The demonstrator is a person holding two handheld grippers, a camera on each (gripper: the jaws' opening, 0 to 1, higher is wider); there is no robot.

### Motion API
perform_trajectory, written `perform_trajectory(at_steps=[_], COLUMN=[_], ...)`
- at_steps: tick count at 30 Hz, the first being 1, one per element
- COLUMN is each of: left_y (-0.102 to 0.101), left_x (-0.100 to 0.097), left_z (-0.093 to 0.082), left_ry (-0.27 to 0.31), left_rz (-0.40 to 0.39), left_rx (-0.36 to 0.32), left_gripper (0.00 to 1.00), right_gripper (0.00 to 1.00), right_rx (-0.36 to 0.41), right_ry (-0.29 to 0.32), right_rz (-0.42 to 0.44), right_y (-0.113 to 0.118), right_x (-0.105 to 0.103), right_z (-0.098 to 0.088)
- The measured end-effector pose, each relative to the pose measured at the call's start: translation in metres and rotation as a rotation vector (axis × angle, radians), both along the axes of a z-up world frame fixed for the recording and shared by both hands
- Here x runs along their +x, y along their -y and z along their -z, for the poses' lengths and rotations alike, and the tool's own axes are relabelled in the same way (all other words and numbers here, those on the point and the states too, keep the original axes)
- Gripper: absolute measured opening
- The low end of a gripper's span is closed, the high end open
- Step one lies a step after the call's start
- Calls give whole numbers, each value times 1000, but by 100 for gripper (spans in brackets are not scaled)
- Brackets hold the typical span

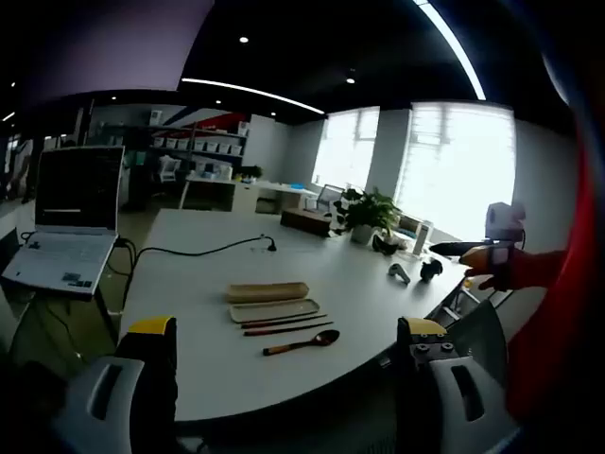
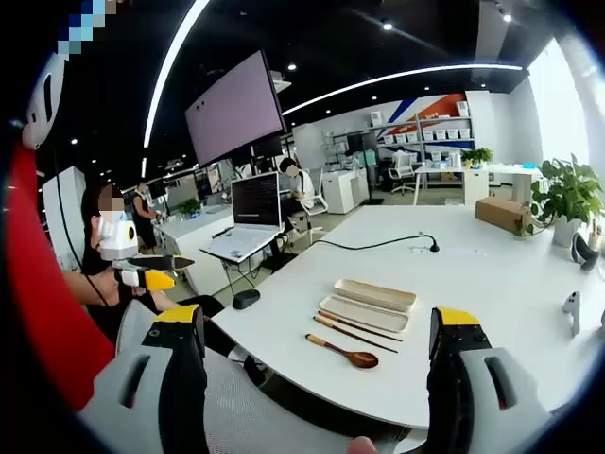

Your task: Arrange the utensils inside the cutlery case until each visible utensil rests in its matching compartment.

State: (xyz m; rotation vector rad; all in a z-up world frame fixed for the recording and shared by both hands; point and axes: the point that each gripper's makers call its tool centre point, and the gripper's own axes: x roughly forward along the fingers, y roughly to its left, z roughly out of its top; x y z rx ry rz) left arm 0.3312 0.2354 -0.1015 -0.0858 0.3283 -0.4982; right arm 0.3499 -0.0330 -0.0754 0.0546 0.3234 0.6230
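White tabletop [image 1: 284,260] stretches across an open office with a dark ceiling, strip lights and bright windows on one side. On it, near the closer edge, lies the cutlery case [image 1: 268,292] as two shallow tan halves side by side, one deeper tray and one flatter lid [image 1: 274,309]. Just beside the flatter half lie two dark chopsticks [image 1: 285,324], roughly parallel to it, and beyond them a wooden spoon [image 1: 302,342] closest to the table edge. None of the utensils sits inside the case.

From the right gripper view the same set shows: case [image 2: 375,294], chopsticks [image 2: 357,329], spoon [image 2: 342,352], all well apart from either gripper.

Further back on the table are a potted plant [image 1: 367,214], a brown box [image 1: 305,222], a black cable [image 1: 203,250] and a few small dark items [image 1: 416,271]. A laptop [image 1: 71,222] rests on a separate stand off the table's end. A large monitor [image 2: 236,112] hangs overhead, and shelves with white bins line the far wall. A seated person [image 2: 298,189] works in the background.

The left gripper [image 1: 284,331] is held above the table edge with its jaws spread wide, holding nothing. The right gripper [image 2: 321,326] likewise has its jaws wide apart and empty. Nothing lies between the grippers and the utensils.
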Motion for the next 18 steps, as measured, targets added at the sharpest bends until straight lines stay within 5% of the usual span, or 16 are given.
perform_trajectory(at_steps=[4, 6, 10, 13, 16, 18], left_y=[2, 5, 13, 12, 1, 7], left_x=[1, 2, -1, -5, -9, -10], left_z=[-4, -7, -6, 8, 25, 24], left_ry=[0, -1, -11, -49, -92, -90], left_rz=[10, 13, 27, 27, -1, 11], left_rx=[14, 6, 17, 91, 214, 173], left_gripper=[100, 99, 96, 92, 75, 76], right_gripper=[95, 87, 91, 74, 53, 35], right_rx=[-36, -74, -165, -185, -190, -199], right_ry=[-74, -15, 1, 13, -48, -55], right_rz=[18, 13, 25, 54, 51, 36], right_y=[6, 8, 17, 24, 29, 28], right_x=[2, 2, 3, 3, 4, 2], right_z=[11, 6, 10, 10, 17, 16])
